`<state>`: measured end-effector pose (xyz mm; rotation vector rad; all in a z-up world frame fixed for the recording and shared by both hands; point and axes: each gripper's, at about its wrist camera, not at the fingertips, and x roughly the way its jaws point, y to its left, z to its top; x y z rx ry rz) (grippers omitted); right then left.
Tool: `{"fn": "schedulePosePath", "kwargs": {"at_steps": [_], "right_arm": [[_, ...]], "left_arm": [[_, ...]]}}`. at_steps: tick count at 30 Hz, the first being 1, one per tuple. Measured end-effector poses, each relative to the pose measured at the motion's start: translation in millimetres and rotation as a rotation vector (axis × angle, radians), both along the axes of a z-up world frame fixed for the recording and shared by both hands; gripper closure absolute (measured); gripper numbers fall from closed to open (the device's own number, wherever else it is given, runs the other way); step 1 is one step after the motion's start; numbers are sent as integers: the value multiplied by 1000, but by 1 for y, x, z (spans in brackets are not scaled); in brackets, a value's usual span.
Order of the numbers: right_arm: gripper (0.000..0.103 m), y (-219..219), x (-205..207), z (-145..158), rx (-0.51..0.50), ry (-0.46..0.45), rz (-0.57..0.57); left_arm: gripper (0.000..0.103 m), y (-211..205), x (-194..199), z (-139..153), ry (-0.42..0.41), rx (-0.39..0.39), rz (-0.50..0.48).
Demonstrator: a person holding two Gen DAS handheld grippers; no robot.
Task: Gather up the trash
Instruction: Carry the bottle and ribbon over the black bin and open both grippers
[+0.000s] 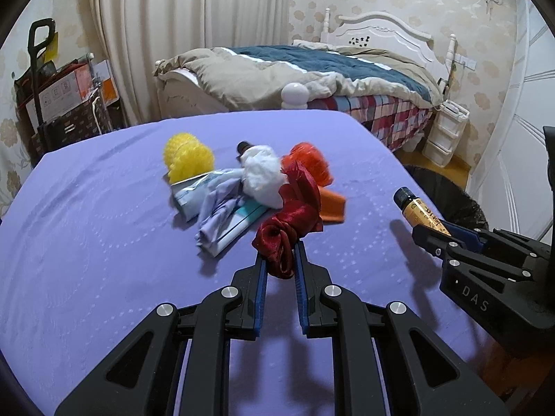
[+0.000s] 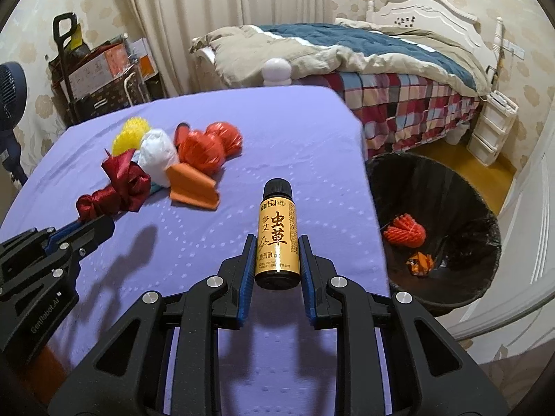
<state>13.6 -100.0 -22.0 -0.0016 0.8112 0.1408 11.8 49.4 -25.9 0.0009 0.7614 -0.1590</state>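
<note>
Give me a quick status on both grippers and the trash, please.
Left gripper shut on ribbon. Right gripper shut on bottle. Bin beside table, path clear.

A table (image 2: 277,131) fills the foreground, with a heap of trash at its middle: a ribbon (image 1: 291,222) at the near edge, a wad of tissue (image 1: 262,176) behind it, and mesh puffs (image 1: 187,156) at the back. To the table's right a lined bin (image 2: 433,187) stands on the floor, holding a foam net (image 2: 406,234) and a wrapper (image 2: 421,261). A bed (image 2: 381,59) lies behind both.
</note>
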Motion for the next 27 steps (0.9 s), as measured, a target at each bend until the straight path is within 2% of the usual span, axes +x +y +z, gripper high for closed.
{"fn": "schedulePosePath", "kwargs": {"at_steps": [7,13,27], "right_arm": [[80,-34,3,17,-6,-51,-81],[80,-82,11,23,-26,-76,-190],[80,-152,42,8,-51,-68,-304]], "left_arm": [[87,-30,11,9,-18,-20,-52],[87,-69,30,15,-23,-37,-115],[87,-166,80,3,-6,29,-238]]}}
